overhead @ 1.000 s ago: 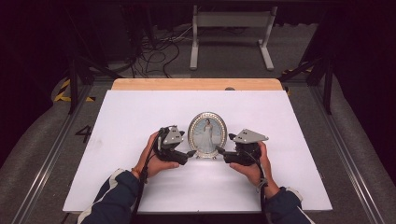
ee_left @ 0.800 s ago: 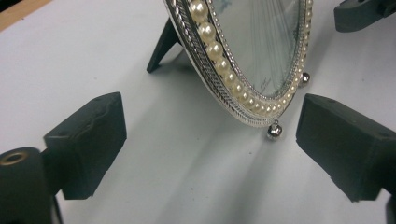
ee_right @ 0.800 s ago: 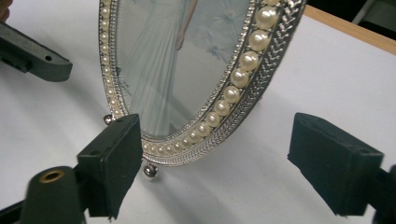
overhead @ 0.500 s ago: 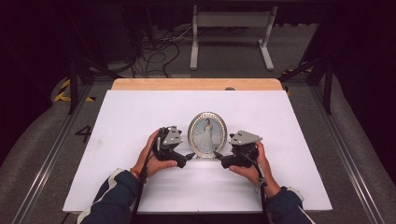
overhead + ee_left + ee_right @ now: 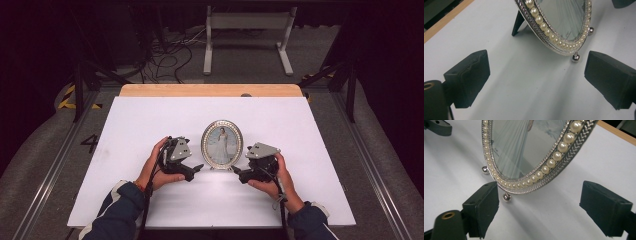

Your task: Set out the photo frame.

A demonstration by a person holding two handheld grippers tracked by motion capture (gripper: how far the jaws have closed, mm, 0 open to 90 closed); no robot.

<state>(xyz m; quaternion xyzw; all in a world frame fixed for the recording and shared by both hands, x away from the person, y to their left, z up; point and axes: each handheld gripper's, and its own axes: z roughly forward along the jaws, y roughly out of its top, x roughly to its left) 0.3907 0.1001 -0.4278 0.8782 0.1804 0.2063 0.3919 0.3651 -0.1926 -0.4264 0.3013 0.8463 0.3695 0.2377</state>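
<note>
Faintly, illegible script on the oval picture frame [image 5: 564, 23] glass.

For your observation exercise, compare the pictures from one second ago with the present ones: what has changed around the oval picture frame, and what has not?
Little has changed. The right gripper has drifted slightly down and back from the oval silver pearl-rimmed picture frame; the left gripper has barely shifted. Both stand open at the frame's foot, gripping nothing. The frame stays upright on the white table, in the same spot.
</note>
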